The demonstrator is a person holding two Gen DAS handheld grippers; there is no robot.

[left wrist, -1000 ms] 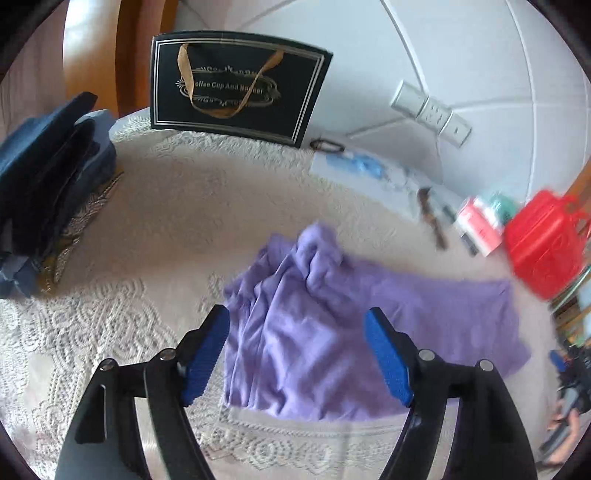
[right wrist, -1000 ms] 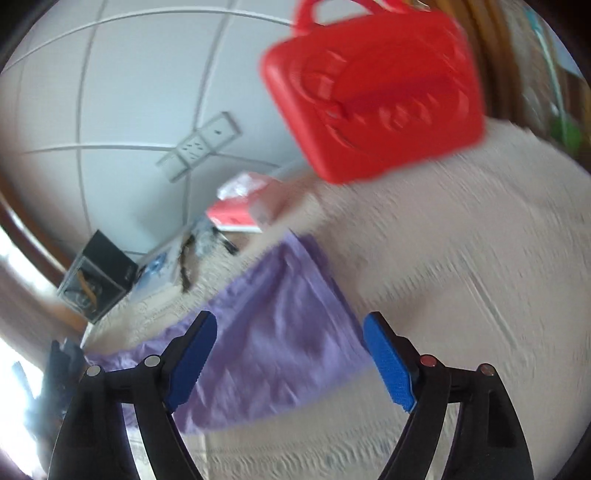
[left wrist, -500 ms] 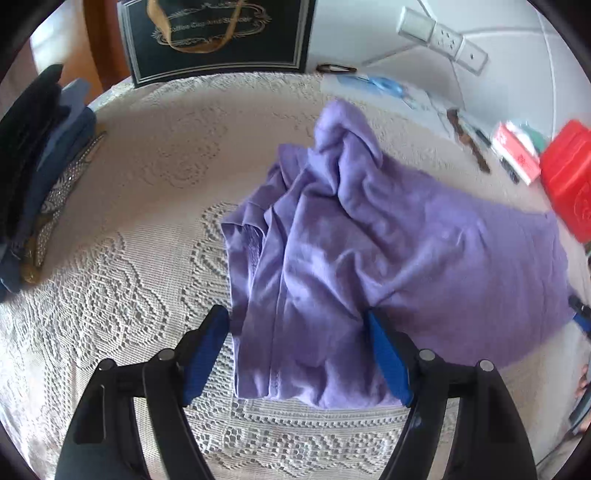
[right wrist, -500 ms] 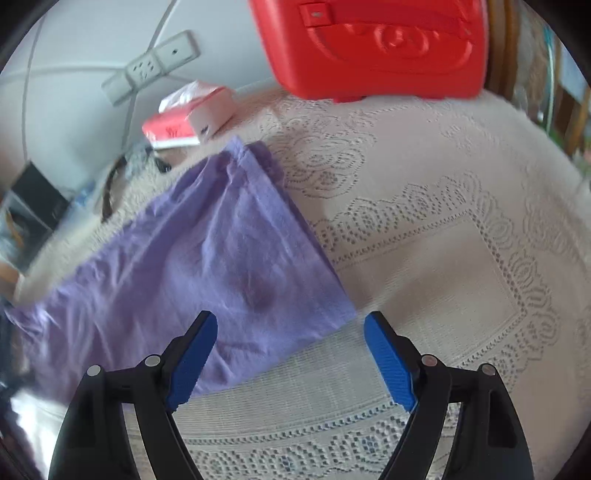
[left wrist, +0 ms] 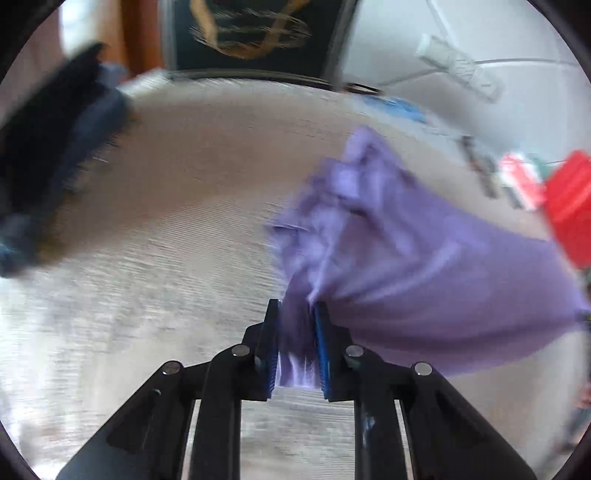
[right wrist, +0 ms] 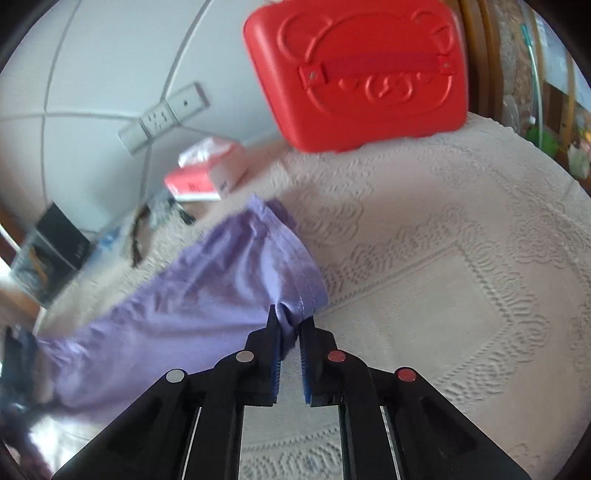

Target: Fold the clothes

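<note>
A purple garment (left wrist: 424, 266) lies on the lace tablecloth (left wrist: 166, 258), bunched toward its far end. My left gripper (left wrist: 295, 314) has its jaws closing on the near edge of this cloth, and a thick bunch of fabric is pinched between the blue pads. In the right wrist view the same purple garment (right wrist: 207, 295) stretches to the left. My right gripper (right wrist: 290, 319) has its jaws closing on the garment's near right corner, with the hem gathered between the pads. The left wrist view is blurred by motion.
A red plastic case (right wrist: 354, 74) stands at the back of the table, with a red and white tissue pack (right wrist: 207, 173) beside it. A black gift bag (left wrist: 255, 33) leans at the far edge. Dark blue folded clothes (left wrist: 48, 155) sit at the left. Wall sockets (right wrist: 162, 118) are behind.
Both grippers went from wide open to pinching the purple garment, the left on its near edge, the right on its corner. The cloth is now drawn into folds at each grip.
</note>
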